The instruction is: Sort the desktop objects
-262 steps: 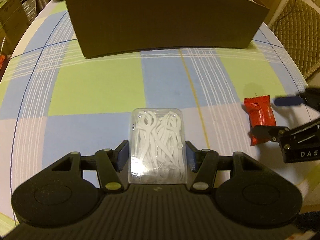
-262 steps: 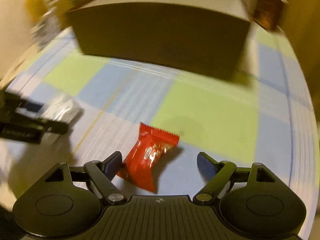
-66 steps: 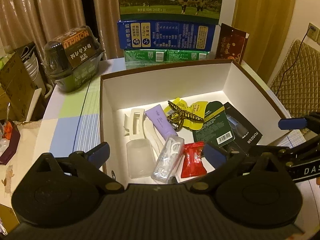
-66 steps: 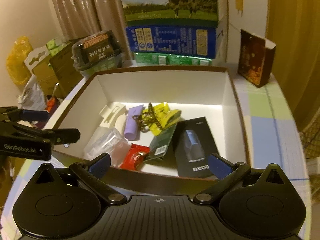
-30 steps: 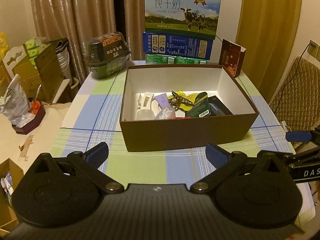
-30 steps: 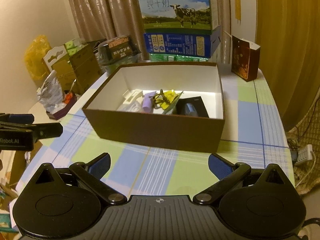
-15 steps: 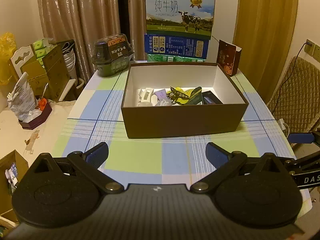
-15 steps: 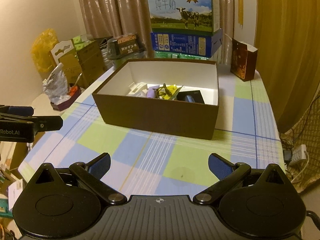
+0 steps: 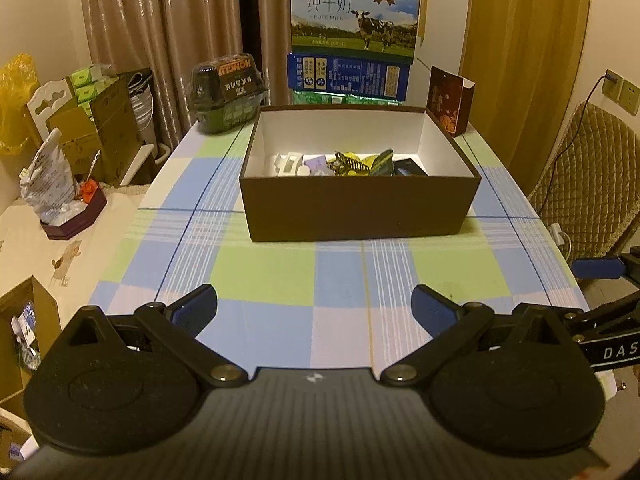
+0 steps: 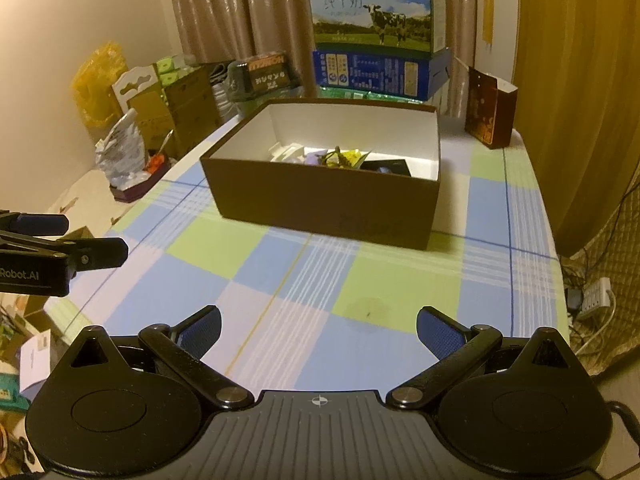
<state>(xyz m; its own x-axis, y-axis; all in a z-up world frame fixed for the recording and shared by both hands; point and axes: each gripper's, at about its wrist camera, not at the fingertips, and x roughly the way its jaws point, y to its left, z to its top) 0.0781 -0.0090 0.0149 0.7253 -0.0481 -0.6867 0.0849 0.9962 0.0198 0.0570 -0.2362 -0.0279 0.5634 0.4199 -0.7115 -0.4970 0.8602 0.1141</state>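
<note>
Left hand-held gripper: jaws spread wide, nothing held; drawn back well clear of the brown box. Right hand-held gripper: likewise wide and unladen, equally withdrawn. Checked bench: no loose item is seen on the near cloth, where floss picks and a red candy formerly lay. Sorted objects: lodged inside the box. Sorting is judged complete.

Bare checked tablecloth up to the brown box.
</note>
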